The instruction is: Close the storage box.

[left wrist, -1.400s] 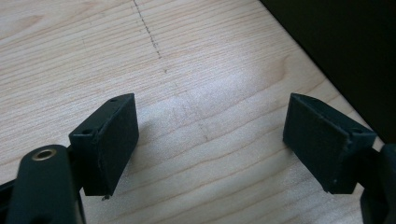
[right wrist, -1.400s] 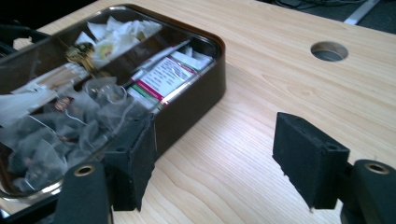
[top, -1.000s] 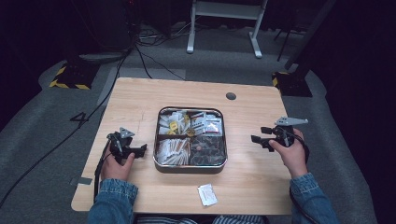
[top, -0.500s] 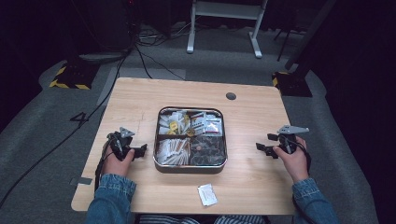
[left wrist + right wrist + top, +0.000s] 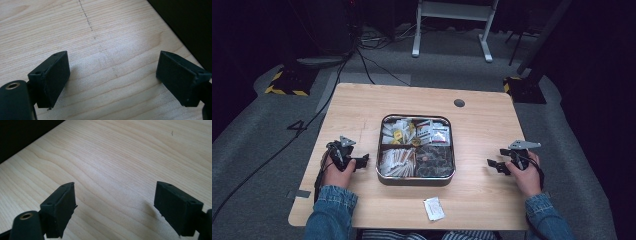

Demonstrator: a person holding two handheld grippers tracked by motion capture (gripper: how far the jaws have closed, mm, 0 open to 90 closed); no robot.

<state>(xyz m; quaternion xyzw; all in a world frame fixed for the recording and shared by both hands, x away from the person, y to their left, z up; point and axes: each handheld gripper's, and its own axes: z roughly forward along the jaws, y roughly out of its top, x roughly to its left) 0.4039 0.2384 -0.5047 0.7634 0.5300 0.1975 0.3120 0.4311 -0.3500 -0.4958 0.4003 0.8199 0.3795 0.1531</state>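
Observation:
A square metal tin with several compartments of small packets and sachets sits in the middle of the wooden table. My left gripper rests on the table just left of the tin, open and empty. In the left gripper view its jaws stand wide apart over bare wood. My right gripper lies low on the table to the right of the tin, pointing toward it, open with nothing between its jaws. The right gripper view looks along them onto bare wood.
A small white sachet lies near the table's front edge, below the tin. A dark round hole is set in the table at the back right. Cables and a white stand base are on the floor beyond the table.
My right gripper has dropped from a raised position down to the table and drawn slightly back toward the person. The left gripper has hardly moved.

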